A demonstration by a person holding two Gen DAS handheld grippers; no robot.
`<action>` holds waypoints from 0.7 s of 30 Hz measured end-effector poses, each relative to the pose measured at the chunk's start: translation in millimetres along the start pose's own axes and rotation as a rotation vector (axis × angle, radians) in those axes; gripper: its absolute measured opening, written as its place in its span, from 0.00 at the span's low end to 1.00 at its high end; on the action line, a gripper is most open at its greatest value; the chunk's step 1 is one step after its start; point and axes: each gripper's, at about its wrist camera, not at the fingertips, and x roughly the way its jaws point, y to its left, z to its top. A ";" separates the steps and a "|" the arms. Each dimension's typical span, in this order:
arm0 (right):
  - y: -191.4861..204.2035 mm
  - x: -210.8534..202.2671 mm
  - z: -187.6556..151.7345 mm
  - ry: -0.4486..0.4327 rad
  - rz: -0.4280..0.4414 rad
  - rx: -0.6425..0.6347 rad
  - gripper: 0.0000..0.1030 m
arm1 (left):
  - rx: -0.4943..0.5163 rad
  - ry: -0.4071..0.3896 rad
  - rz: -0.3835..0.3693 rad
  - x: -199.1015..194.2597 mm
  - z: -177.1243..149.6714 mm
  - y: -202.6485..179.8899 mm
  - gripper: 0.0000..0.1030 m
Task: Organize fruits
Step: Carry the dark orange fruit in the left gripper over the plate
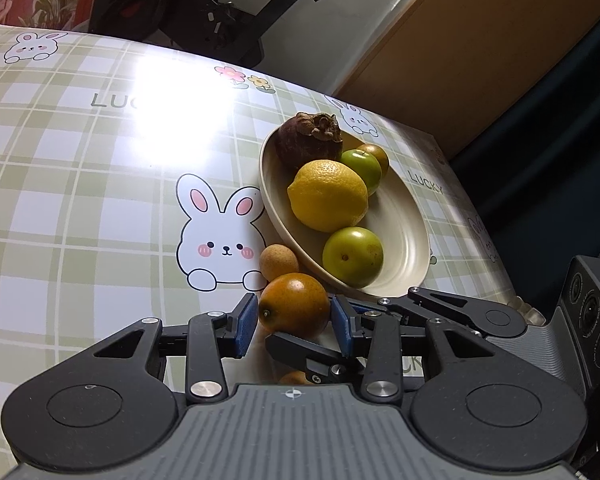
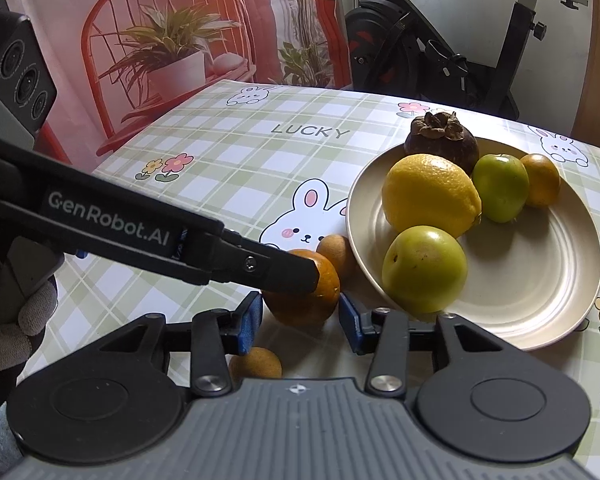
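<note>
- The orange (image 1: 294,304) is found on the counter (image 1: 80,200), just outside the near rim of the cream plate (image 1: 404,232); it is not yet on the plate.
- Left hand-held gripper (image 1: 294,322): the blue pads lie against both flanks of the orange, so it is read as gripping that fruit.
- Right hand-held gripper (image 2: 300,322): the pads bracket the same orange closely. Whether they press on it cannot be told.
- Step in hand, judged: the orange is to be carried onto the plate.
- For a clean transfer, one grip should be kept and the other hand-held gripper drawn clear first. With two sets of fingers crowded round one fruit, a collision or a roll is likely.
- The fruit should be lifted above the plate rim before it is moved across. It is best set down on the bare right half of the plate, where it is less likely to roll.
- Plate contents: a lemon (image 1: 328,194) at centre, a green fruit (image 1: 352,256) at the near edge, another green fruit (image 1: 362,166) and a smaller citrus (image 1: 378,156) at the far side, and a mangosteen (image 1: 308,140) at the far rim.
- Obstructions: a small tan fruit (image 1: 278,260) sits between the orange and the plate rim, touching or nearly touching both, and could be knocked. A second tan fruit (image 2: 256,364) lies on the side of the orange away from the plate, under the fingers.
- The near green fruit narrows the direct entry over the rim.
</note>
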 end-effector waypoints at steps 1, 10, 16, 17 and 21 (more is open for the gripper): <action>0.6 -1.3 -0.1 -0.003 -0.002 -0.001 0.44 | 0.008 0.001 0.003 -0.6 -0.3 -1.9 0.40; -2.4 -25.0 -0.1 -0.075 0.003 0.023 0.43 | 0.090 -0.029 0.021 -15.8 2.8 -29.2 0.40; -8.0 -46.5 -2.3 -0.138 -0.004 0.039 0.43 | 0.155 -0.048 0.038 -24.5 8.3 -55.7 0.40; -9.3 -49.0 -2.3 -0.146 -0.004 0.043 0.43 | 0.165 -0.052 0.041 -24.7 9.8 -60.3 0.40; -18.6 -61.3 -0.3 -0.186 -0.008 0.059 0.43 | 0.206 -0.061 0.054 -23.7 15.3 -79.9 0.40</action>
